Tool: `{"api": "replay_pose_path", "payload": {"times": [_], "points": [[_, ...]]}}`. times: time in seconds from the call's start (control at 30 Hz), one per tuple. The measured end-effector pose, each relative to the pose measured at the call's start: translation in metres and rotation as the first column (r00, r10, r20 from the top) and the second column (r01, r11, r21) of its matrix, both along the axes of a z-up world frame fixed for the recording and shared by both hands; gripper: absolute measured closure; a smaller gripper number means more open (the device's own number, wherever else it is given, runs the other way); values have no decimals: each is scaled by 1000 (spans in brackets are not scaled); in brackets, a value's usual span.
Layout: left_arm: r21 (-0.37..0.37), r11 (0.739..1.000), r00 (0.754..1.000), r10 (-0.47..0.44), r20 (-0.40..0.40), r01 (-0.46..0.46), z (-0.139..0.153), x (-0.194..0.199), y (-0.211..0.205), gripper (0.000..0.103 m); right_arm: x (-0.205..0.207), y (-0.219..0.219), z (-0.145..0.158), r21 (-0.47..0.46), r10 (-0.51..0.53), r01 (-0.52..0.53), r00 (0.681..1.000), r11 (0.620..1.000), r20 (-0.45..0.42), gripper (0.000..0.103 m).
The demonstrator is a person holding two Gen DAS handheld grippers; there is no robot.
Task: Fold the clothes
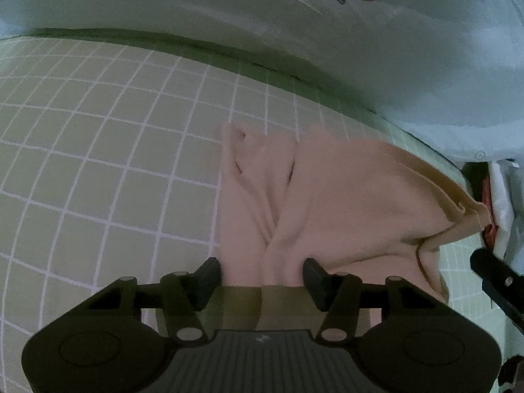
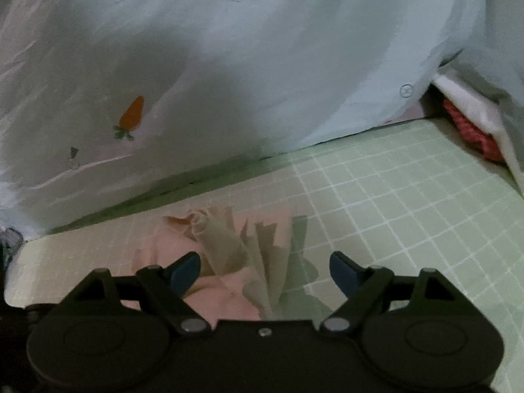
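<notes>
Folding looked barely begun: pink garment [image 1: 327, 203] lay bunched and creased on the green grid mat [image 1: 98, 163], no clean fold line visible, so nearly all of the job seemed left. Garment sat mid-mat, its far edge short of the pale carrot-print sheet [image 1: 229, 9] that rose behind the mat.

Left gripper [image 1: 262, 271] was down over the near hem, jaws apart with a ridge of cloth between them; pads looked close to the fabric but a firm pinch could not be confirmed. Right gripper [image 2: 265, 270] hovered with jaws wide apart over the rumpled right part of the garment [image 2: 235, 242], nothing clamped; that view was smeared, so contact was unclear.

Room: open mat spread well to the left of the cloth in the left wrist view and to the right in the right wrist view [image 2: 409, 213]. Far side was tight against the sheet. Red item [image 2: 471, 131] and white cloth [image 2: 475, 104] crowded the far right corner.
</notes>
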State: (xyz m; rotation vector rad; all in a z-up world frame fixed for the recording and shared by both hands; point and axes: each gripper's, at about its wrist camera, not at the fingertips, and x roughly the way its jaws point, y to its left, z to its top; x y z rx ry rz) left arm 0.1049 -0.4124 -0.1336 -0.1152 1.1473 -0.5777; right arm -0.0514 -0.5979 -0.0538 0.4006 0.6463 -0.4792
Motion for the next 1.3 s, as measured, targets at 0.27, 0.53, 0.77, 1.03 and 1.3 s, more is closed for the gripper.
{"api": "replay_pose_path", "payload": {"times": [0.27, 0.53, 0.77, 1.03, 1.3], "points": [[5, 1000, 1000, -7, 16, 7, -5, -4, -2, 46, 34, -9, -25, 30, 105, -102, 990, 994, -98, 20], [-17, 1000, 1000, -3, 5, 3, -7, -1, 0, 44, 35, -63, -26, 90, -110, 113, 993, 989, -39, 27], [-20, 1000, 1000, -1, -7, 1, -6, -1, -3, 25, 28, -49, -41, 256, 26, -18, 999, 967, -30, 15], [-44, 999, 1000, -31, -2, 31, -6, -2, -12, 39, 46, -35, -66, 333, 121, -97, 991, 938, -52, 11], [-123, 992, 998, -13, -69, 5, 1, -16, 1, 81, 37, -11, -53, 319, 249, -229, 968, 920, -21, 60]]}}
